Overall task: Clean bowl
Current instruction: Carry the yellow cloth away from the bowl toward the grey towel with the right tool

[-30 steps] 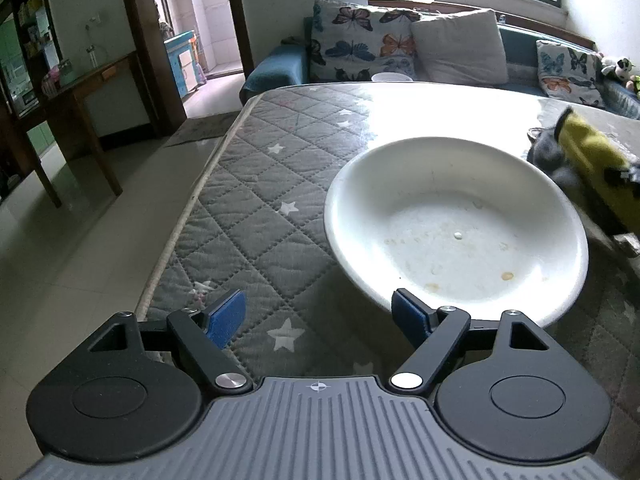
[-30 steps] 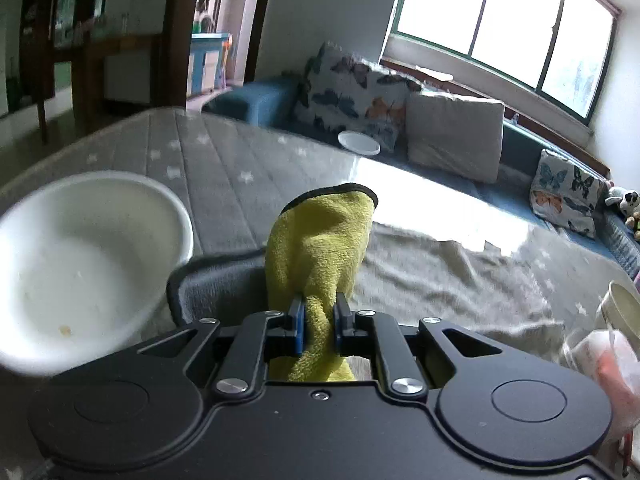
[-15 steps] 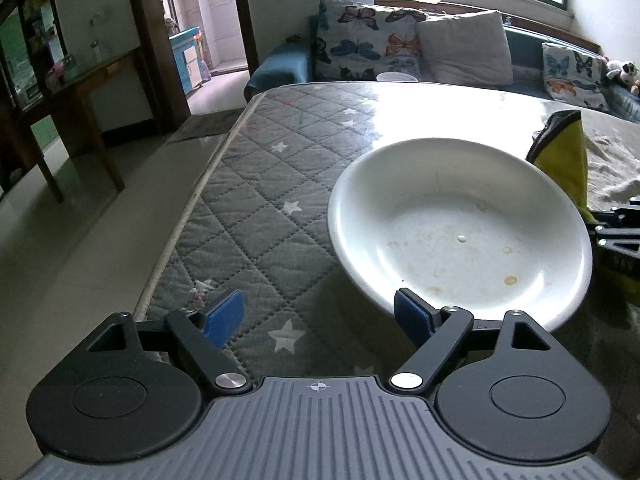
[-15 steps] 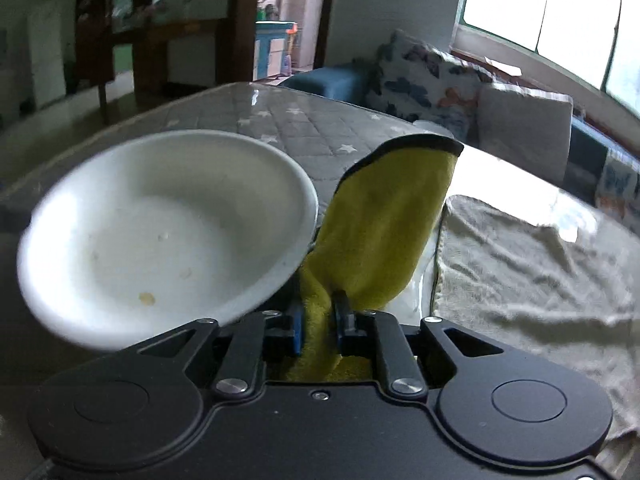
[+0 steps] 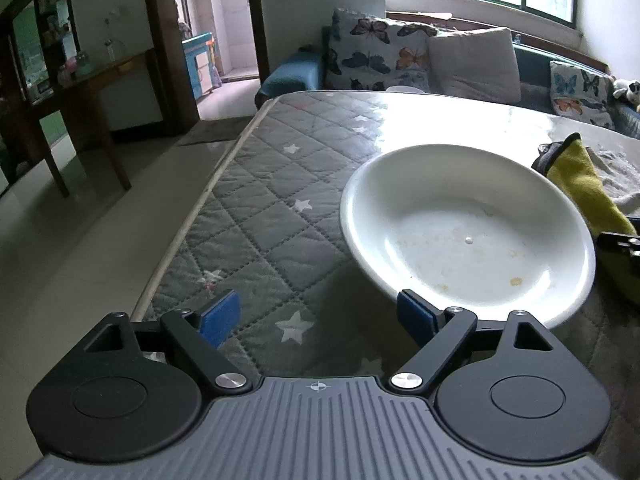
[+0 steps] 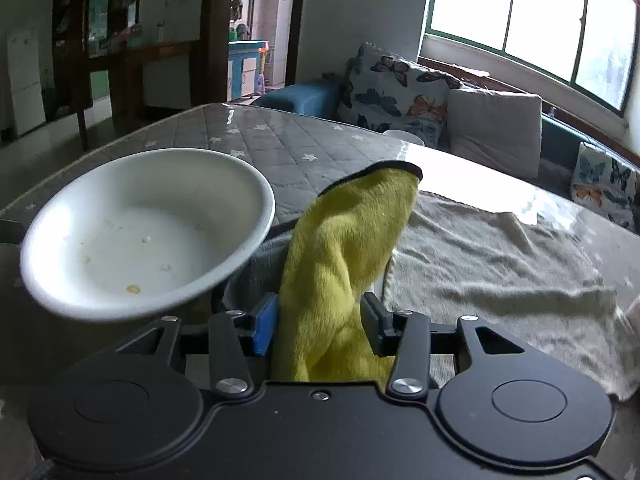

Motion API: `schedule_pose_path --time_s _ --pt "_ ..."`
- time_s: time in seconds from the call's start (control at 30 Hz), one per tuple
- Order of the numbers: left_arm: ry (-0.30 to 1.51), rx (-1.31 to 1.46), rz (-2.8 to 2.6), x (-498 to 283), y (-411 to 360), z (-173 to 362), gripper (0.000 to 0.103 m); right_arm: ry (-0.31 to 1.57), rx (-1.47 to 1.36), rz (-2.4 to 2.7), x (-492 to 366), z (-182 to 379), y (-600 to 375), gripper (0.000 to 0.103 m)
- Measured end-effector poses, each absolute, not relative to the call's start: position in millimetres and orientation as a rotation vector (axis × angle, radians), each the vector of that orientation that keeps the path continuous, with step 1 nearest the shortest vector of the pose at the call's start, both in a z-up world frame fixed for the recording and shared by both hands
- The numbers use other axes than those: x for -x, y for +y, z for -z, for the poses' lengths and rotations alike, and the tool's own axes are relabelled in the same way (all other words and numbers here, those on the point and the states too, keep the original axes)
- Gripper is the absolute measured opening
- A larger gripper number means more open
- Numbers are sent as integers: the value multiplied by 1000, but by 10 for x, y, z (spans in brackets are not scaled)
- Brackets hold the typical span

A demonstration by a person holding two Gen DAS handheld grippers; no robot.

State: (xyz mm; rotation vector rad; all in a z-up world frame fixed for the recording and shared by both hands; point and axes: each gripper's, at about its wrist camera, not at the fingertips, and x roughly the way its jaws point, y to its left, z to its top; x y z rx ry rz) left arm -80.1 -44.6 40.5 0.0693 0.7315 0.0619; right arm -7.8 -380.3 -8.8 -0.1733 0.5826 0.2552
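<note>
A shallow white bowl (image 5: 468, 232) (image 6: 148, 232) with a few small food specks sits on the quilted grey table cover (image 5: 260, 220). My left gripper (image 5: 316, 316) is open wide at the bowl's near rim. Its right blue pad (image 5: 414, 316) lies just under that rim, and nothing is between the fingers. My right gripper (image 6: 320, 328) is to the right of the bowl, with a yellow cloth (image 6: 348, 248) (image 5: 580, 184) standing up between its fingers. The cloth fills the gap and touches both pads. Its grey back side shows below the bowl's rim.
A pale towel (image 6: 500, 260) lies spread on the table to the right of the cloth. A small white dish (image 6: 404, 136) sits at the table's far edge, before a sofa with cushions. The table's left edge (image 5: 192, 216) drops to the floor.
My right gripper has swung toward the bowl, bringing the cloth up beside its rim. Its fingers now stand wider apart around the cloth. The left gripper has hardly moved.
</note>
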Motion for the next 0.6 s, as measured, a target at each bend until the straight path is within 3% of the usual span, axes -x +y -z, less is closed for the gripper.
schedule_pose_path --time_s 0.2,0.6 --pt "738 -65 -59 881 -409 -297 87 551 128 -232 254 95 -3928 60" --pt "700 -81 -80 958 -300 -138 87 497 76 -138 577 63 -4264 67"
